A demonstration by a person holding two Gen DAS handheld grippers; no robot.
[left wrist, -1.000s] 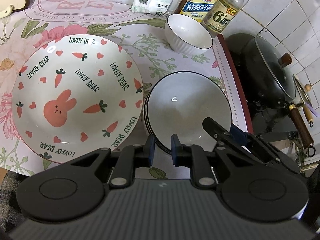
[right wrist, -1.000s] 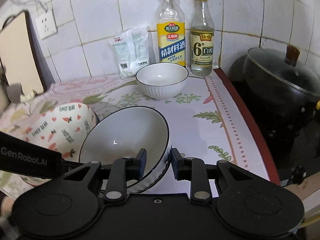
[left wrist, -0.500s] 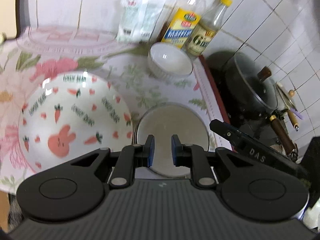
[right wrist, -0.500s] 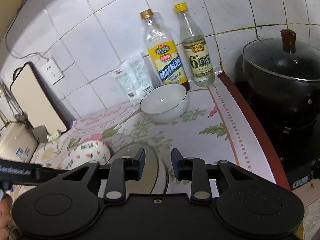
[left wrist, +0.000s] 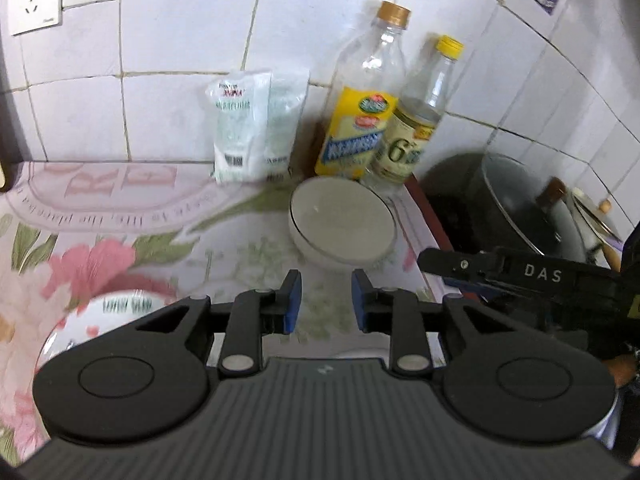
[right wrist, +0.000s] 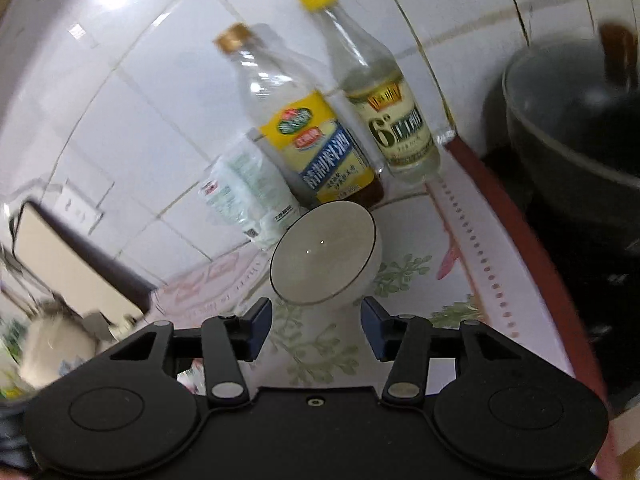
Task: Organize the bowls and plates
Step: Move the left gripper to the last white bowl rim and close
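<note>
A small white ribbed bowl [left wrist: 342, 226] with a dark rim stands on the floral mat near the bottles; it also shows in the right wrist view [right wrist: 325, 254]. My left gripper [left wrist: 326, 304] is open and empty, a short way in front of this bowl. My right gripper [right wrist: 317, 326] is open wider and empty, just in front of the same bowl. A sliver of the carrot-print bunny plate [left wrist: 116, 312] shows at lower left of the left wrist view. The stack of white bowls is hidden below the grippers.
Two bottles, yellow-label [left wrist: 364, 120] and "6°" [left wrist: 416, 132], and a white packet [left wrist: 252, 128] stand against the tiled wall. A dark lidded pot [left wrist: 524, 208] sits on the stove to the right, past the counter's red edge [right wrist: 516, 216]. The right gripper's body [left wrist: 520, 276] crosses at right.
Both grippers have risen and tilted up toward the back wall; the bowl stack and most of the bunny plate dropped out of view. Both jaws have opened wider. The views are motion-blurred.
</note>
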